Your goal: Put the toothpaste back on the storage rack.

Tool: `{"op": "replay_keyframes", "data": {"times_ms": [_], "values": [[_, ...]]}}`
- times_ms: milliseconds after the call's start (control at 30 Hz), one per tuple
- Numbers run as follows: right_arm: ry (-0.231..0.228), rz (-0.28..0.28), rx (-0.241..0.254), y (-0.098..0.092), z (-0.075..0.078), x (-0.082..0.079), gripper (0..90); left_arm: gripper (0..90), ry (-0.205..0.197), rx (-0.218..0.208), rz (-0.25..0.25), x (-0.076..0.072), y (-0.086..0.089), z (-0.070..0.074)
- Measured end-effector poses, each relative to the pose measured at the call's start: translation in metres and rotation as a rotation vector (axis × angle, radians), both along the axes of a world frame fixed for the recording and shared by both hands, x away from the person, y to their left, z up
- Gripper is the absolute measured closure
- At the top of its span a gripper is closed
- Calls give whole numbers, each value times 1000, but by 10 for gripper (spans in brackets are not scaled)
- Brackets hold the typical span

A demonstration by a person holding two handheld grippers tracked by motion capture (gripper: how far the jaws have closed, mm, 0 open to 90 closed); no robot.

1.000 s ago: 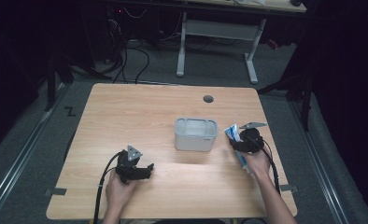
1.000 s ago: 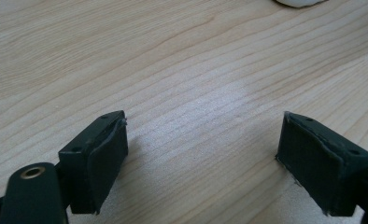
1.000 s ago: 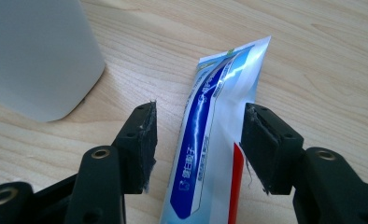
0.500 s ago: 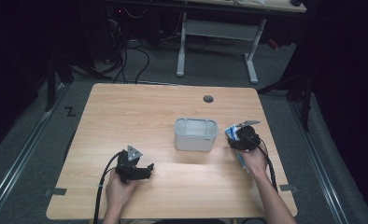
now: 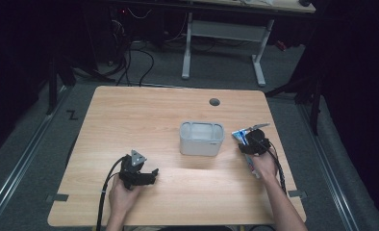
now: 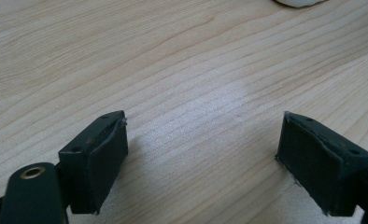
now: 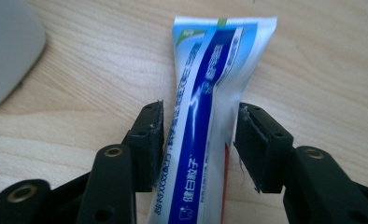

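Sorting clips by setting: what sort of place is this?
Probably a lab or workshop: a bare wooden table on grey floor, loose cables behind it, and a second desk frame beyond.

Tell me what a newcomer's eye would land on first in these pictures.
First the blue-and-white toothpaste tube, lying flat on the wooden table near its right edge, between the jaws of the right gripper, which have just been closing around it; a sliver of gap shows at the right pad. Next, the pale grey container at the table's middle, just left of the tube. The left gripper rests open over bare wood at the near left.
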State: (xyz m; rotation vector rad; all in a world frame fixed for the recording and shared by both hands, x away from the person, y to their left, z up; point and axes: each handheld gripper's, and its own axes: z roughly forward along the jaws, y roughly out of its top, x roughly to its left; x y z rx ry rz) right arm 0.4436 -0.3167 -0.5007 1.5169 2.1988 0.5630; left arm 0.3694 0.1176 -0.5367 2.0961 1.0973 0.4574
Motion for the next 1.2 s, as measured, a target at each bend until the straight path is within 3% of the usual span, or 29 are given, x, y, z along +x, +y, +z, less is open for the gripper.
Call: {"op": "replay_keyframes", "data": {"times_ms": [67, 533, 867, 1200], "values": [[27, -8, 11, -2, -3, 1, 536, 164, -1, 1, 0, 0, 0, 0], [66, -3, 4, -2, -2, 7, 643, 164, -1, 1, -1, 0, 0, 0], [50, 24, 3, 0, 2, 3, 707, 164, 0, 0, 0, 0, 0, 0], [52, 64, 55, 4, 7, -3, 708, 164, 0, 0, 0, 0, 0, 0]]}}
